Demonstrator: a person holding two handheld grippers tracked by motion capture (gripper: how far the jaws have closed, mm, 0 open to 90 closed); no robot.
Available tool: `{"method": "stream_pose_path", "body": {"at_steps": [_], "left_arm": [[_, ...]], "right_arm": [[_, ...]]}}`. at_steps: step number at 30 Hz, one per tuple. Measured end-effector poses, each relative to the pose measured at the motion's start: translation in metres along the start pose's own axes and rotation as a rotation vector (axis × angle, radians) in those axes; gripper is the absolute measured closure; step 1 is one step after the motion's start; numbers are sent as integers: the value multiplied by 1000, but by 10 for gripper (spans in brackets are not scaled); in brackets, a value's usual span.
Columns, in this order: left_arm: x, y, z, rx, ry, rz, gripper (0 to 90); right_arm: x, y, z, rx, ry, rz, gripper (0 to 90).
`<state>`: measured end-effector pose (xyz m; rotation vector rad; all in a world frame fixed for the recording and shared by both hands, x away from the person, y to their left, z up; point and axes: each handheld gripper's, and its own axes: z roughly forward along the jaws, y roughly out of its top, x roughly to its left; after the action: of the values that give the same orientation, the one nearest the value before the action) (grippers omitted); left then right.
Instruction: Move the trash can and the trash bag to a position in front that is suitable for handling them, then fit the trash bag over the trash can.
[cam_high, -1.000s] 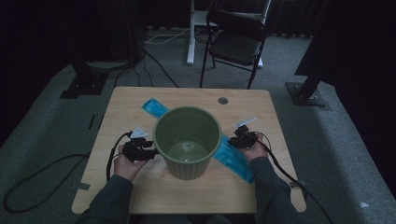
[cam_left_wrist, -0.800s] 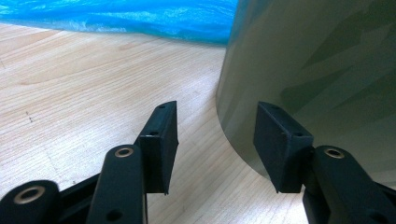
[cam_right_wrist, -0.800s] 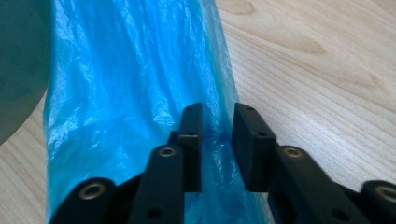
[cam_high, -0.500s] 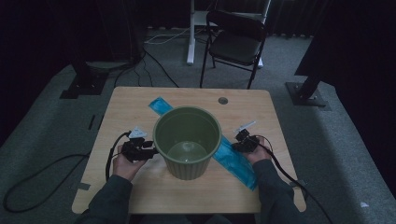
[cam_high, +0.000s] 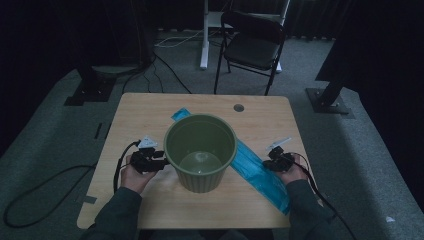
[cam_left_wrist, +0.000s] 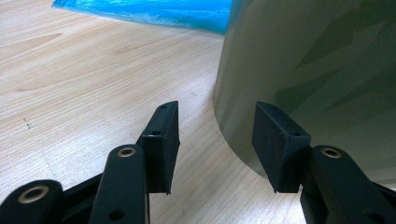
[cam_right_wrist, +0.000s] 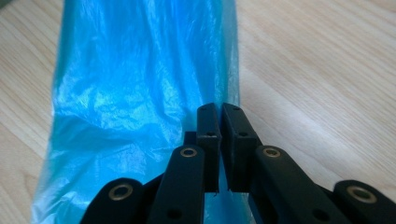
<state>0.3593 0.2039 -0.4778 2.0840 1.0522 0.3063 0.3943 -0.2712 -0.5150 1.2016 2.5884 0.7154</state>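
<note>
Both grippers flank green bin (cam_high: 200, 150); right gripper (cam_right_wrist: 219, 122) pinches blue bag (cam_right_wrist: 140, 93).

Black fingers (cam_right_wrist: 208, 135), brass rivets, dark sleeves (cam_high: 117, 215)

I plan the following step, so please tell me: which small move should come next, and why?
Probably lift the right claw slightly, peeling the blue plastic bag off the table: its jaws look shut on the bag's edge, while the open left claw waits beside the green bin.

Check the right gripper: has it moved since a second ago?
Yes. The right gripper has slid slightly toward the person along the blue bag, away from the table hole.
</note>
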Motion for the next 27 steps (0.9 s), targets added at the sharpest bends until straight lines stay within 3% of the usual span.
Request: {"method": "stream_pose_path", "body": {"at_steps": [3,7,13,18,27], "left_arm": [[0,0,0,1,3,-1,513],[-1,0,0,3,8,5,513],[-1,-1,-2,1,18,23,510],[0,-2,-3,4,28,20,505],[2,-2,-3,-2,29,23,503]], "right_arm": [[2,2,-9,-63,39,43,709],[14,14,-16,-98,55,19,609],[34,36,-12,-119,70,-44,594],[42,39,-4,-108,53,-83,574],[46,41,4,-125,54,-69,471]]}}
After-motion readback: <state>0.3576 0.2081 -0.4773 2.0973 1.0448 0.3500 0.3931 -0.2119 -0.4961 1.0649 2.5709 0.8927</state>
